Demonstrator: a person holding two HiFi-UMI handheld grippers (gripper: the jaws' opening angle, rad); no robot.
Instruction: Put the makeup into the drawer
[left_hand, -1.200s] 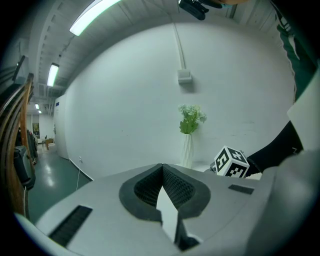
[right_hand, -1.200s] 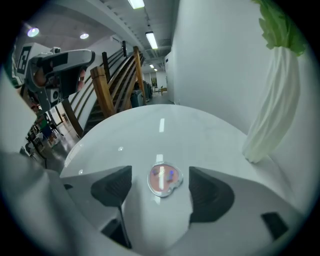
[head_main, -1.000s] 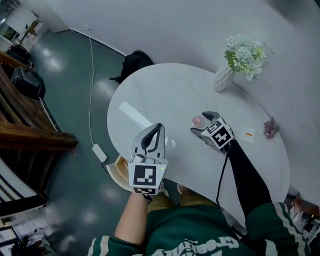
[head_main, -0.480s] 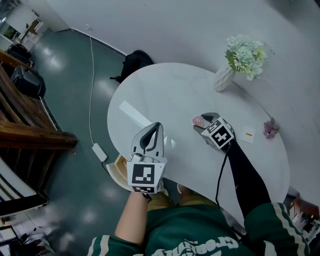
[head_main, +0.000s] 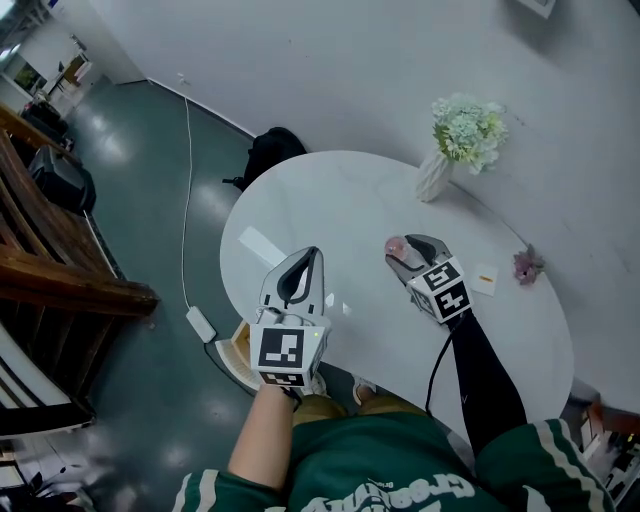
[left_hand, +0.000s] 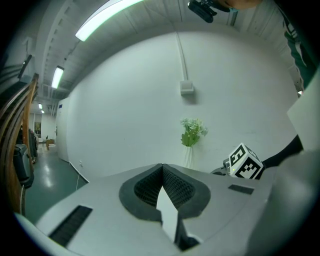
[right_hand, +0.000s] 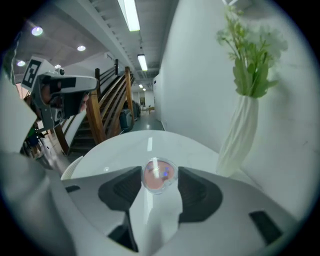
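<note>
Right hand-held gripper (head_main: 405, 248) risen, jaws just closed onto pink makeup pot (right_hand: 159, 175), left hand-held gripper's (head_main: 312, 258) jaws together

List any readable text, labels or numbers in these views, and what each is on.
Shirt: white print, upside down, cut by the frame edge; not readable.
Card: too small to read.
Left cube, right cube: marker patterns only, no words.

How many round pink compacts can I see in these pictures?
1. The compact is gripped between the jaws of the right claw, above the white table. Others may be hidden outside the views.
</note>
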